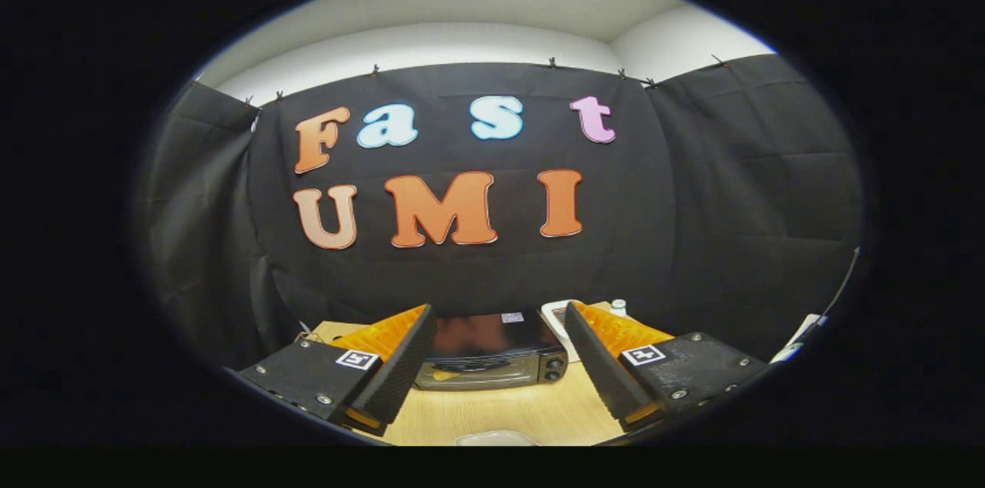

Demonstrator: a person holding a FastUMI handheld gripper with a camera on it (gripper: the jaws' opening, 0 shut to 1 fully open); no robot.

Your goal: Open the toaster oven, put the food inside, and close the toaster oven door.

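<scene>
One worktop [492, 415] lies ahead of me, and the toaster oven [492, 357] sits straight on, beyond my fingers, its long side across my line, door seemingly shut. My gripper [492, 376] hangs wide open, empty.

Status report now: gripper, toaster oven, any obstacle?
Gripper open, fingers apart, holding nothing. Dark, boxy toaster oven beyond them on the wooden table, door closed. Pale container near the fingers.
</scene>
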